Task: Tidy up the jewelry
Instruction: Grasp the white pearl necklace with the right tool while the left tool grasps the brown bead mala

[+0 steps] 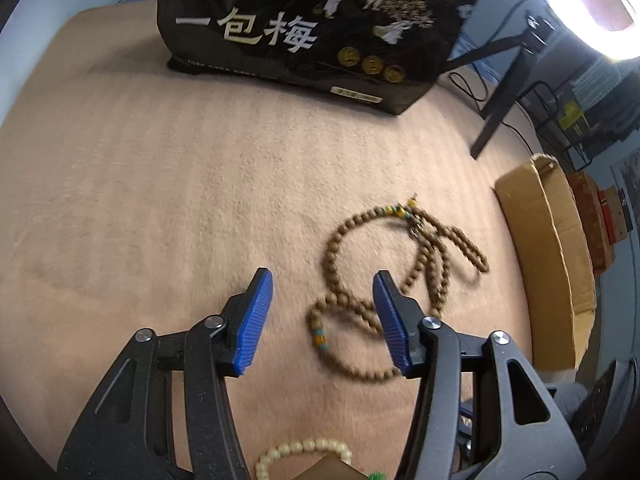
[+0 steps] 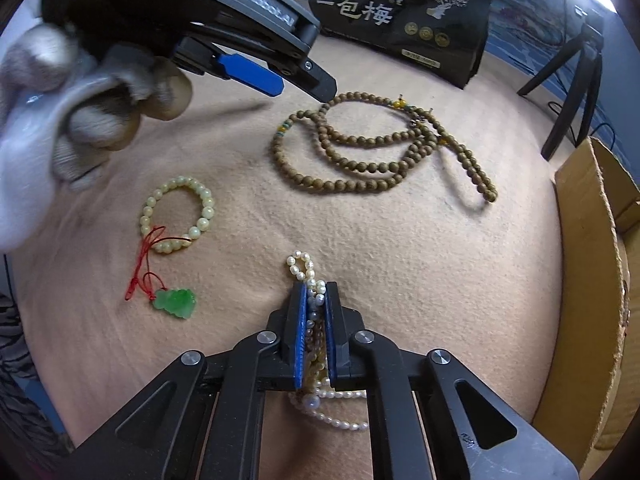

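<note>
Right claw (image 2: 316, 300), bottom centre of the right wrist view, is pinching one white pearl necklace (image 2: 306, 270) between nearly closed blue pads (image 2: 300, 336); a short loop of pearls is sticking out ahead of the tips and more strands are hanging below.

Left claw (image 1: 322, 284) is spreading wide with nothing between its pads, hovering over the lower loops of one long brown wooden bead strand (image 1: 400, 264) (image 2: 372, 148), which is lying coiled in several loops on the tan felt tabletop (image 1: 160, 200) (image 2: 400, 240), right of centre in both views.

One cream bead bracelet (image 2: 178, 214) is lying at left of centre, red cord (image 2: 146, 258) trailing to one green jade pendant (image 2: 176, 302) below it.

One black printed bag (image 1: 312, 28) (image 2: 404, 16) is standing at the top; one open cardboard box (image 1: 548, 256) (image 2: 588, 280) is sitting at the right edge. Gloved hand (image 2: 60, 128), upper left, is gripping the left tool.
</note>
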`<state>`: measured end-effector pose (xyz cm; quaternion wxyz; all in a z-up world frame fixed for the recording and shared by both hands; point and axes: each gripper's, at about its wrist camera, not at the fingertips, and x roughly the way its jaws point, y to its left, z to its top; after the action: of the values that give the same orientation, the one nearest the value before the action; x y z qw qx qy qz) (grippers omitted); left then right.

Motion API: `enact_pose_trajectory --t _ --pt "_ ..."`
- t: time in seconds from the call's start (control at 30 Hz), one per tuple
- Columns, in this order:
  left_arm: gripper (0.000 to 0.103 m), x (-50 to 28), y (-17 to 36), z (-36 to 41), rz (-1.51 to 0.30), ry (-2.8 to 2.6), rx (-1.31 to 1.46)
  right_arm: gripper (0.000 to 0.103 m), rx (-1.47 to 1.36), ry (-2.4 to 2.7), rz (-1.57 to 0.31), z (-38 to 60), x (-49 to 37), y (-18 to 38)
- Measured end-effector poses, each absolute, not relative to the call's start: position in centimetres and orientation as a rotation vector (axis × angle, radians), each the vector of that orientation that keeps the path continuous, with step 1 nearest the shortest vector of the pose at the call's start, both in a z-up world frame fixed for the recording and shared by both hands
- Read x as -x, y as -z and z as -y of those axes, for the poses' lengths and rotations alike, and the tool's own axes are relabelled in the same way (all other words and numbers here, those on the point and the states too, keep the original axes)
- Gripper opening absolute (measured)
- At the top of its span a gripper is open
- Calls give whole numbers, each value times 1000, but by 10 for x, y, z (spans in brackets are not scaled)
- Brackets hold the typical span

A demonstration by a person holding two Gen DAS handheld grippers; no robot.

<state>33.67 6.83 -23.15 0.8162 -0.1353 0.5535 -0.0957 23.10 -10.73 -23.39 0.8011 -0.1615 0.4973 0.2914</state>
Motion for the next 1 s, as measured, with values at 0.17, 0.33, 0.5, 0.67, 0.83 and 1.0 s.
enact_pose_trajectory --t 0.17,0.33,0.5,0.67,0.83,1.0 --pt "59 -352 245 -66 -1201 238 375 7 331 -578 -1074 119 -237 234" --pt "60 -355 246 -43 -1217 320 352 7 319 -542 -1075 132 -241 233" --pt "67 -352 245 -18 -1233 380 313 7 308 -508 -1077 145 -242 232" --pt "69 -348 241 9 -1226 353 167 7 285 -487 -1086 156 -243 232" --pt "69 -346 248 37 -1210 286 10 6 273 -480 -1088 164 -238 231" --pt "58 -342 253 62 -1164 233 -148 6 245 -483 -1091 168 -245 233"
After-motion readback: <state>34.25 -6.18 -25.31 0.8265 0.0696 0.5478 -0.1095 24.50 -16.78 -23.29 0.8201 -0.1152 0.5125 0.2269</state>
